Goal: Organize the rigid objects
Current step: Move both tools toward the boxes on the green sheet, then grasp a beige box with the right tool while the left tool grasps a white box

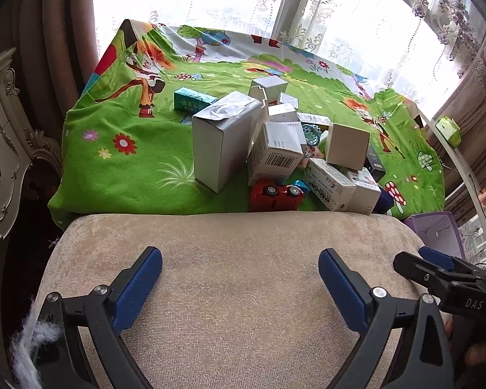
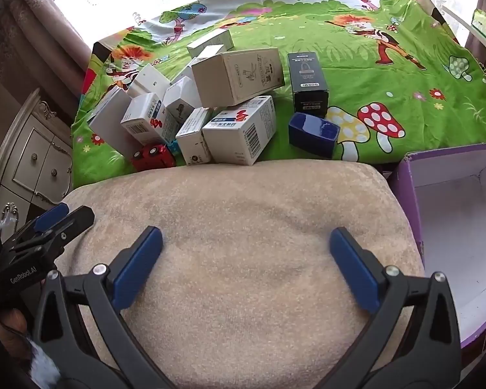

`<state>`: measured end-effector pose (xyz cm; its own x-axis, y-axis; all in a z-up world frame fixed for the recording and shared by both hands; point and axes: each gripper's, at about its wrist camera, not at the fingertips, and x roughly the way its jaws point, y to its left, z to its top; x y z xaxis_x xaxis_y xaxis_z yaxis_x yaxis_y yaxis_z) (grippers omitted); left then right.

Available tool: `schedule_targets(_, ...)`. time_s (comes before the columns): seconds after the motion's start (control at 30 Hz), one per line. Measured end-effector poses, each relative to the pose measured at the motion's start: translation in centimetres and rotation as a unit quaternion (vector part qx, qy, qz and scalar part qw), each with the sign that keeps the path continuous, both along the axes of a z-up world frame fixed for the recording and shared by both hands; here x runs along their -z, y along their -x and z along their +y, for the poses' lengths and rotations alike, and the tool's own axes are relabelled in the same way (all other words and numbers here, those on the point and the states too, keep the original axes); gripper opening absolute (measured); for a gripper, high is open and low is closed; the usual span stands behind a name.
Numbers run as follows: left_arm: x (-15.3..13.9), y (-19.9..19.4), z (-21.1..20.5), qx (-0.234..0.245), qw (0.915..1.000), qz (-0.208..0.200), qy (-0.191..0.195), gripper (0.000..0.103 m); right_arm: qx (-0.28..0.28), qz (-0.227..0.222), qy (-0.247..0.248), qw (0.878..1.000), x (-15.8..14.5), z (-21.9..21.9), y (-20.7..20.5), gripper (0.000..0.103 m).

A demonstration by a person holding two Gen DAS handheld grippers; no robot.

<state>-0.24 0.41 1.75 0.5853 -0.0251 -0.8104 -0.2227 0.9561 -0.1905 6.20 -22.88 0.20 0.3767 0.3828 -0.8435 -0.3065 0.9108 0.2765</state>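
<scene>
A heap of small cartons lies on the green cartoon cloth [image 1: 120, 168]: a tall silver box [image 1: 222, 142], a barcode box [image 1: 275, 154], a beige cube box [image 1: 348, 144], a teal box [image 1: 192, 99] and a red toy car [image 1: 275, 196]. In the right wrist view I see the beige box [image 2: 238, 76], a black box [image 2: 307, 82], a dark blue box [image 2: 312, 134], a white medicine box [image 2: 239, 129] and the car [image 2: 152, 157]. My left gripper [image 1: 239, 278] and right gripper [image 2: 246, 259] are open and empty above the beige cushion [image 2: 243, 220], short of the heap.
An open purple box with a white inside [image 2: 463, 233] stands right of the cushion, also seen in the left wrist view [image 1: 437, 233]. A cream cabinet [image 1: 0, 149] stands to the left. Curtains and a window are behind. A small green carton [image 1: 448, 131] sits on the sill.
</scene>
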Motion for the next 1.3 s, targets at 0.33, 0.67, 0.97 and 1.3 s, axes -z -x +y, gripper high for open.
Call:
schedule_targets(0.33,-3.3,-4.3,2.1,-0.009,0.9959,-0.035,-0.083,0.092,-0.009,-0.02,-0.012,1.0,-1.5,0.0,-1.7,0.103)
schedule_targets(0.67,-0.9,-8.8,3.6,0.008,0.9961,-0.007,-0.088,0.082,-0.001,-0.076,0.01,0.997,-4.1,2.8,-6.6,0.103)
schedule_targets(0.97,-0.3,-9.7,3.7,0.02,0.9951,-0.007,-0.096,0.076,0.006,-0.089,0.101,0.991,-3.0,7.9,-10.2,0.103)
schedule_targets(1.3,0.1,-9.9,3.4,0.033,0.9952,-0.005,-0.092,0.054,0.014,-0.099,0.158,0.982,-1.4,10.6,-12.3,0.102)
